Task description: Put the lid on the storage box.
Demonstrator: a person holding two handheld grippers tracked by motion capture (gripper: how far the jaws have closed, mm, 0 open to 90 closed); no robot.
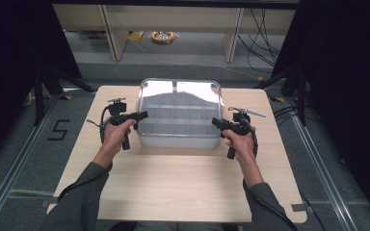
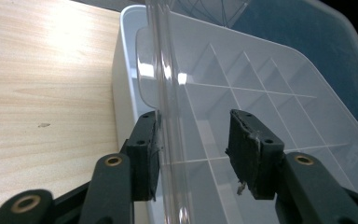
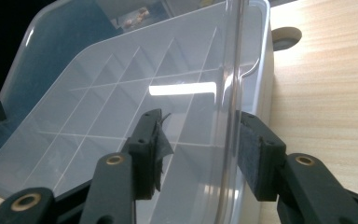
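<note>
At the near edge of the wooden table (image 1: 173, 183) the person's two sleeved forearms come in, each hand wrapped round a gripper handle. The left gripper (image 1: 142, 115) reaches in from the left side of a clear plastic organiser box (image 1: 180, 139); the right gripper (image 1: 215, 121) reaches in from the right side. The box sits on the far half of the table, roughly centred, its white divider grid visible inside.

In the left gripper view, the edge of the clear lid (image 2: 168, 93) runs up between the jaws: the outer pad lies against it, the inner pad stands apart over the compartments, so the jaws are apart and not clamped. The right gripper view shows the same: the lid edge (image 3: 233, 70) passes close to the outer pad, the inner pad off it, jaws apart.

Beyond the box lie a grey floor, the pale legs of a bench (image 1: 113, 33), a yellow coil (image 1: 163, 36) and loose black cables (image 1: 265, 43). Dark stands (image 1: 43, 86) flank the table.
</note>
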